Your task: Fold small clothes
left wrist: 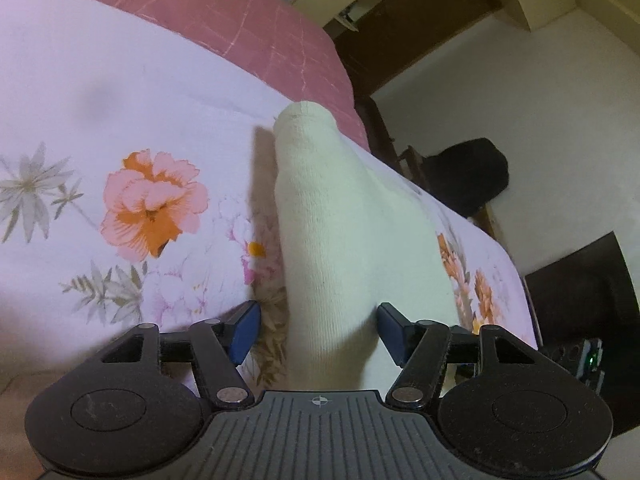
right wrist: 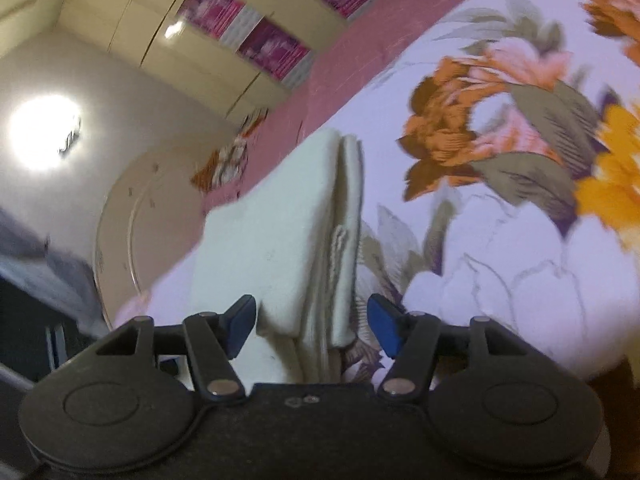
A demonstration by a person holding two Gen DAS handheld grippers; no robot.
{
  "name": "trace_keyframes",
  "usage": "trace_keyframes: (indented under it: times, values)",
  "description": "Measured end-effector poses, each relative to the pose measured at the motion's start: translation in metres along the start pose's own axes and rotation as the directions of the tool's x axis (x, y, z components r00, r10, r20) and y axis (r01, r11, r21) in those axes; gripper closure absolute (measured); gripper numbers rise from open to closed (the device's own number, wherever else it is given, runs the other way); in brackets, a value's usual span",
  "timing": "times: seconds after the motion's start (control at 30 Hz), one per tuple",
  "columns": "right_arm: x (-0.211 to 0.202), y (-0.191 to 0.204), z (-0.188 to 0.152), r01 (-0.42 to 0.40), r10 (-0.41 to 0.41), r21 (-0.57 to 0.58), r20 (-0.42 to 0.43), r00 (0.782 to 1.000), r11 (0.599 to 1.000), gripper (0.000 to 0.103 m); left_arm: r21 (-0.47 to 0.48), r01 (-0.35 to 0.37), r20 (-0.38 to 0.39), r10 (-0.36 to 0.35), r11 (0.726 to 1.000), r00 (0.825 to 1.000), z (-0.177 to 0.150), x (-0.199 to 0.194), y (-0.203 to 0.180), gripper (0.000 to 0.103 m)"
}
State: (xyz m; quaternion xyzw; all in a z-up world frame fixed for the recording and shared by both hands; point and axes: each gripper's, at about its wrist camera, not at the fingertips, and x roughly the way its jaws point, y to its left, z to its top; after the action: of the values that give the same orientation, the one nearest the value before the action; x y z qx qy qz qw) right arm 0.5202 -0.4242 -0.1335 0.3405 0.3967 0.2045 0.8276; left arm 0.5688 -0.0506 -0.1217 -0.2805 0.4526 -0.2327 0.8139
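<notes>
A white knitted sock (left wrist: 340,220) lies lengthwise on the flowered bedsheet (left wrist: 100,92), its toe pointing away. My left gripper (left wrist: 320,332) straddles its near end. The right blue pad (left wrist: 390,330) is at the sock's edge, while the left pad (left wrist: 244,334) stands clear of it, so the jaws are open. In the right wrist view, white knitted cloth (right wrist: 280,232) lies in layers on the same sheet (right wrist: 500,260). My right gripper (right wrist: 312,326) is open around its near end, with a gap at each pad. I cannot tell whether both views show one piece.
A pink quilt (left wrist: 240,12) covers the far part of the bed. The bed's edge runs close to the sock, with a dark seat (left wrist: 468,176) and pale floor (left wrist: 540,92) beyond. Cream wardrobe doors (right wrist: 132,20) and a round cream panel (right wrist: 128,216) stand past the bed.
</notes>
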Motion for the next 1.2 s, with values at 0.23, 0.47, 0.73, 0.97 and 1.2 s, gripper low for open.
trace_keyframes:
  times: [0.23, 0.47, 0.73, 0.97, 1.2]
  values:
    - [0.018, 0.032, 0.005, 0.106, -0.111, -0.134, -0.034, 0.993, 0.985, 0.055, 0.137, -0.095, -0.005, 0.097, 0.986, 0.995, 0.003, 0.022, -0.037, 0.040]
    - [0.026, 0.067, -0.005, 0.198, -0.200, -0.250, 0.020, 0.980, 0.948, 0.073, 0.308, -0.222, 0.075, 0.209, 0.925, 0.975, -0.003, 0.019, -0.077, 0.067]
    - [0.013, 0.131, -0.024, 0.284, -0.252, -0.392, 0.130, 0.959, 0.875, 0.075, 0.446, -0.322, 0.150, 0.284, 0.835, 0.947, -0.009, -0.021, -0.127, 0.068]
    - [0.005, 0.186, -0.042, 0.266, -0.224, -0.469, 0.143, 0.964, 0.842, 0.075, 0.444, -0.376, 0.215, 0.311, 0.813, 0.926, -0.014, -0.092, -0.120, 0.068]
    - [0.032, 0.247, -0.085, 0.164, -0.152, -0.530, 0.066, 0.986, 0.832, 0.075, 0.399, -0.468, 0.253, 0.396, 0.788, 0.883, -0.034, -0.170, -0.072, 0.068]
